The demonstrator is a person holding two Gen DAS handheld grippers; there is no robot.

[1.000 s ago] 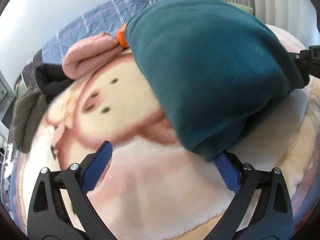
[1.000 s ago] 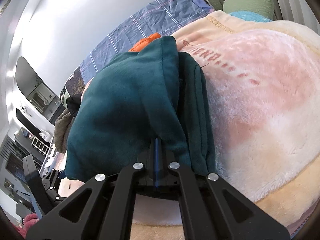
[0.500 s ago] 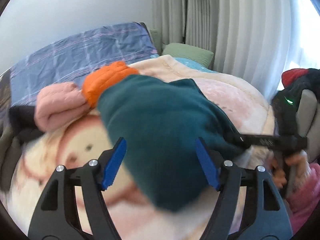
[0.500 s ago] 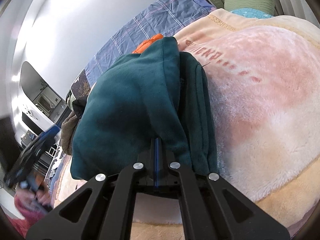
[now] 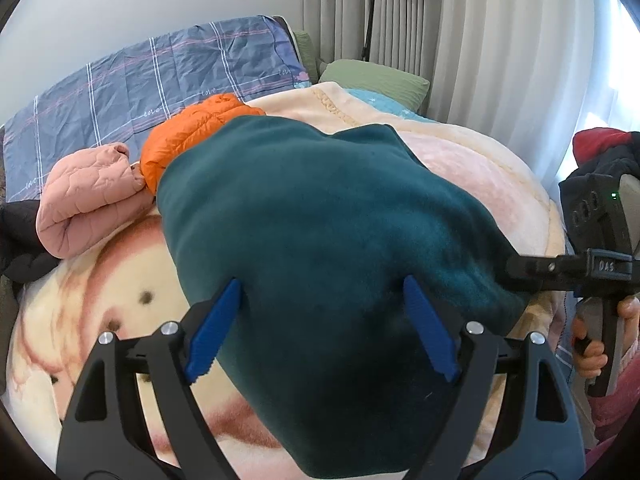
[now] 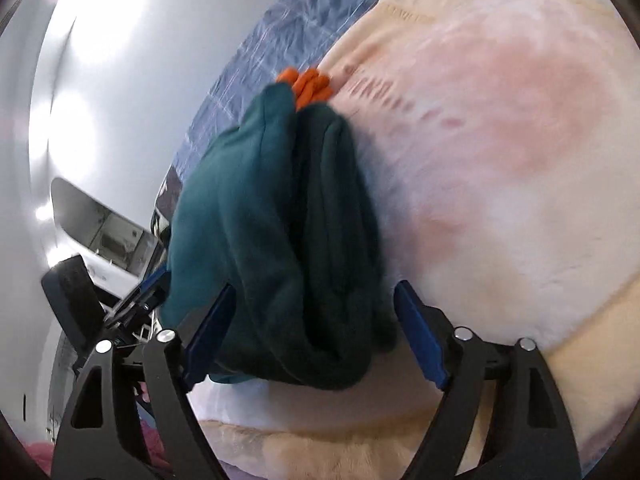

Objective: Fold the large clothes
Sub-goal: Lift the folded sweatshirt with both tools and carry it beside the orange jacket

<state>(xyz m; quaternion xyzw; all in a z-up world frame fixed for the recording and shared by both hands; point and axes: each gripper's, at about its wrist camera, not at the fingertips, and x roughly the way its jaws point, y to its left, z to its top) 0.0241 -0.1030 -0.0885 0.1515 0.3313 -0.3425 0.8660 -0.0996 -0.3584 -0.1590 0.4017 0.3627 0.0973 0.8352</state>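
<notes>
Teal fleece fills the middle of both views: a large teal garment [image 5: 320, 240], folded into a thick bundle, lies on a plush pink and cream blanket [image 5: 500, 168] spread over the bed. My left tongs [image 5: 320, 328] are opening, their blue pads [image 5: 212, 328] standing wide on either side of the bundle's near end, with the fleece between them; I cannot tell whether the pads touch it. My right tongs [image 6: 312, 332] are also opening, blue pads apart around the bundle's folded edge, the cloth [image 6: 280, 220] resting between them without being pinched. In the left view my right hand [image 5: 600, 344] grips the handle of the other tool at the bundle's right side. Just behind the teal bundle sits a folded orange puffer jacket [image 5: 192, 132], touching a folded pink quilted jacket [image 5: 84, 196] on its left. A blue checked sheet [image 5: 140, 72] covers the far part of the bed, with a green pillow [image 5: 372, 80] near grey curtains [image 5: 400, 20].
</notes>
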